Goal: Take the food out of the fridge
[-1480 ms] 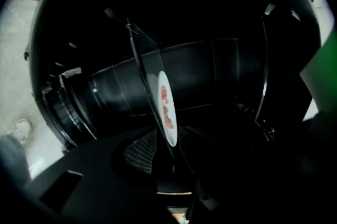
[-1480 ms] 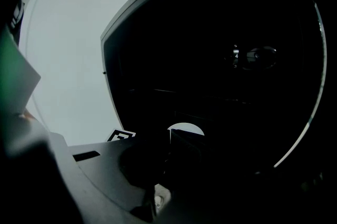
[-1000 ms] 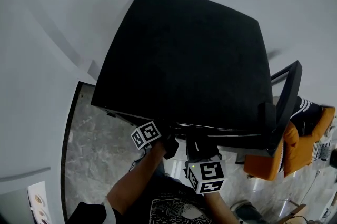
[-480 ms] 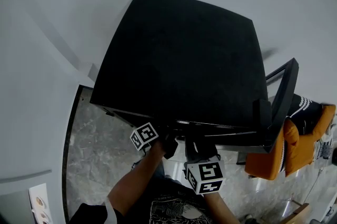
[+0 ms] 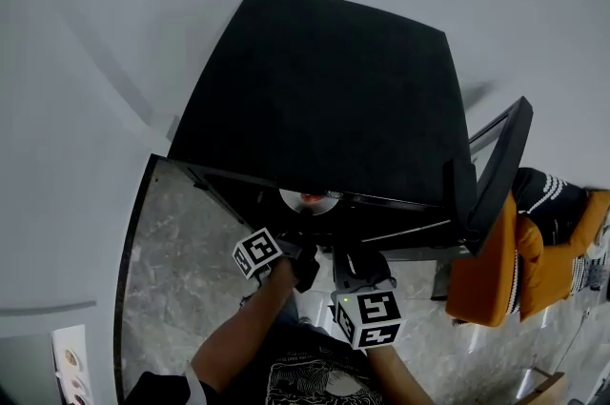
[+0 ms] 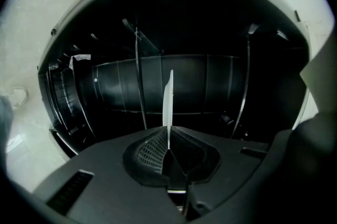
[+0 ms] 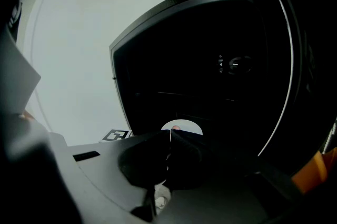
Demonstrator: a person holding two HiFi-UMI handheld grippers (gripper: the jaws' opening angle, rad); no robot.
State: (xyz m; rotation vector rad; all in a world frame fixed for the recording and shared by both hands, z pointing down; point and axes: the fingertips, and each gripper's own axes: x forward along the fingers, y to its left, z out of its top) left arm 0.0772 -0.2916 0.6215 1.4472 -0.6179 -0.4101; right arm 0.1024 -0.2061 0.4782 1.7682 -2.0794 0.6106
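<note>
A black fridge (image 5: 324,98) stands with its door (image 5: 500,170) swung open to the right. At its mouth is a white plate (image 5: 310,200) with a reddish bit of food (image 5: 313,196) on it. My left gripper (image 5: 305,253) reaches in from below. In the left gripper view it (image 6: 168,149) is rolled on its side and shut on the plate's thin white rim (image 6: 168,104). To its right my right gripper (image 5: 353,262) points into the fridge. Its jaws (image 7: 169,136) are shut with nothing in them, just short of the plate (image 7: 184,127).
Dark wire shelves (image 6: 138,86) line the fridge's inside. An orange chair (image 5: 519,270) with dark clothing on it stands right of the open door. Grey marble floor (image 5: 181,251) lies to the left, with a white wall behind the fridge.
The plate with food has come into sight below the fridge's top edge, where only black showed before. The left gripper's marker cube has shifted slightly down and left.
</note>
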